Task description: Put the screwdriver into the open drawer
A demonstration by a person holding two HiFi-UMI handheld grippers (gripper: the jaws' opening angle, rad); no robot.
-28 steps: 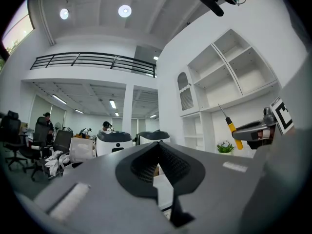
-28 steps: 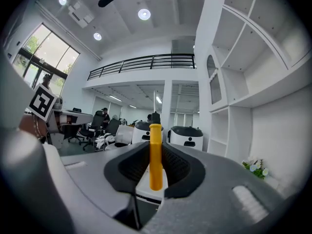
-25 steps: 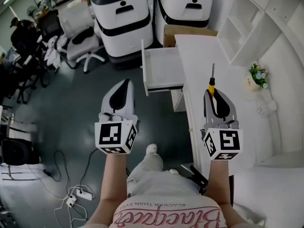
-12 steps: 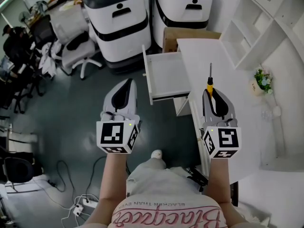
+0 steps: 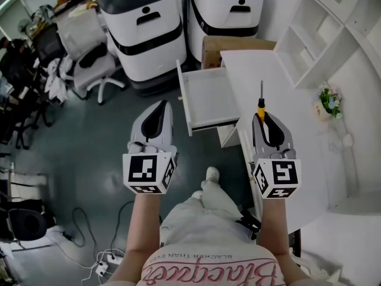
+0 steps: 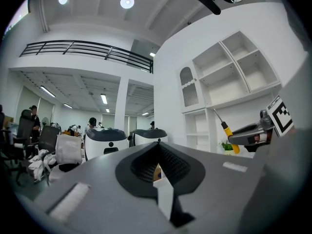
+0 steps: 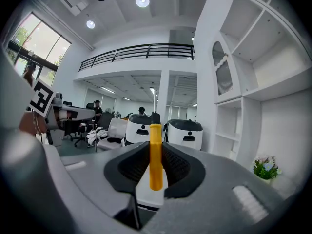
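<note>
A screwdriver (image 5: 261,104) with a yellow handle and a thin dark shaft points forward out of my right gripper (image 5: 262,117), which is shut on the handle. The right gripper view shows the handle (image 7: 155,160) upright between the black pads (image 7: 178,167). This gripper hovers over the near edge of the white desk (image 5: 280,82). The open white drawer (image 5: 205,91) sticks out of the desk's left side, just ahead and to the left. My left gripper (image 5: 159,103) hangs over the dark floor left of the drawer, shut on nothing. From the left gripper view, the screwdriver (image 6: 227,130) shows at the right.
Two white machines with black bands (image 5: 140,22) stand behind the drawer, a cardboard box (image 5: 229,43) beside them. A white shelf unit (image 5: 321,22) and a small plant (image 5: 327,100) sit at the desk's right. Office chairs (image 5: 95,64) and floor cables (image 5: 101,261) lie to the left.
The person has stepped forward, one foot now showing ahead. Both grippers have come along a little way towards the drawer. The grip on the screwdriver is unchanged.
</note>
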